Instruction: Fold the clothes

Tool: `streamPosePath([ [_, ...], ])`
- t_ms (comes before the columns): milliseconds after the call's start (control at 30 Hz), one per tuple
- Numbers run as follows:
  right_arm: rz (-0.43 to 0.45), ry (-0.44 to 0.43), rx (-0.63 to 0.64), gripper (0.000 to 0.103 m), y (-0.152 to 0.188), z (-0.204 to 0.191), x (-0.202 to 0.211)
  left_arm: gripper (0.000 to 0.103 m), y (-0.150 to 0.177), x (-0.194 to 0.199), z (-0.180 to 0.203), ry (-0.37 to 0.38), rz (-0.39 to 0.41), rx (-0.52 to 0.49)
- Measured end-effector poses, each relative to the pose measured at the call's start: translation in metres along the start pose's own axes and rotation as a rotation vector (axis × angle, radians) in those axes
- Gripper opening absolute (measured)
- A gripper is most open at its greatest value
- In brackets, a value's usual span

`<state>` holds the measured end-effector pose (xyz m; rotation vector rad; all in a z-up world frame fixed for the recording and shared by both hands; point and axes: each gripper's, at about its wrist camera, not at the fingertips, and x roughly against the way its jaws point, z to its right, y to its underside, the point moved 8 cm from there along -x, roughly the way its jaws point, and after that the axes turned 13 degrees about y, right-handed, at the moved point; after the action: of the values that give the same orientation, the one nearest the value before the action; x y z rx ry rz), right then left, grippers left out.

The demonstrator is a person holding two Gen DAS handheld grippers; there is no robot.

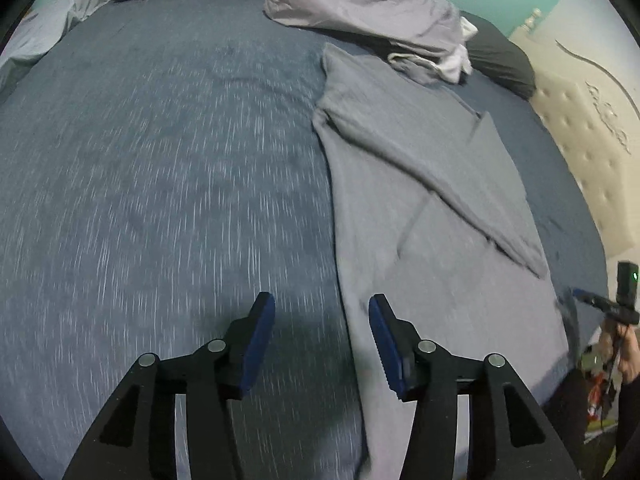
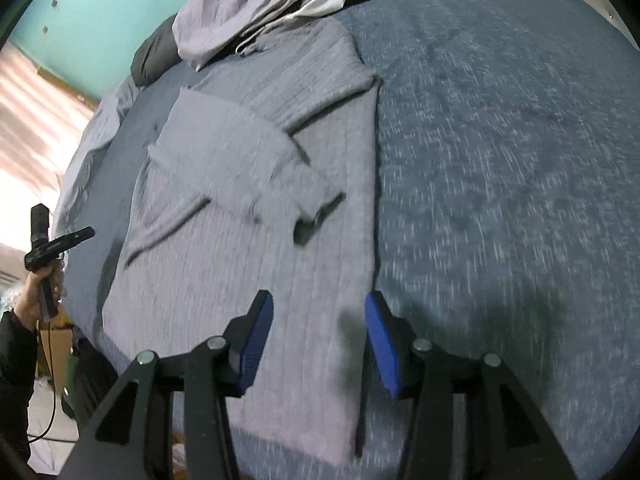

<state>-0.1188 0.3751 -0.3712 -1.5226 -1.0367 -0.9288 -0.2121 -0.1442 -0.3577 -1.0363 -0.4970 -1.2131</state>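
Observation:
A grey ribbed sweater (image 1: pixel 420 184) lies flat on the blue bed cover (image 1: pixel 160 160), with both sleeves folded across its body. My left gripper (image 1: pixel 322 304) hovers open over the sweater's side edge near the hem, and nothing is between its fingers. In the right wrist view the sweater (image 2: pixel 248 152) fills the left half. My right gripper (image 2: pixel 318 300) is open and empty above the hem corner, straddling the side edge. Each gripper also shows small in the other view, held by a hand: the right gripper (image 1: pixel 600 304) and the left gripper (image 2: pixel 60 240).
A pile of lavender clothes (image 1: pixel 368 4) with a white garment (image 1: pixel 460 56) sits at the far end of the bed, touching the sweater's collar. Dark pillows (image 1: pixel 500 60) lie behind it. A cream padded panel (image 1: pixel 580 140) borders the right side. Wide bare bed cover (image 2: pixel 500 140) lies beside the sweater.

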Motion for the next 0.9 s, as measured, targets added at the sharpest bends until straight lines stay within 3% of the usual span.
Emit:
streamPosePath([
  [400,-0.135,0.062,0.033,0.049,0.080,0.000,-0.009,0.053,0.094,0.011,0.025,0.014,-0.095,-0.014],
  [900,-0.190,0.047,0.024,0.049,0.096,-0.004,-0.014,0.053,0.139,-0.011,0.033,0.033,-0.215,0.031],
])
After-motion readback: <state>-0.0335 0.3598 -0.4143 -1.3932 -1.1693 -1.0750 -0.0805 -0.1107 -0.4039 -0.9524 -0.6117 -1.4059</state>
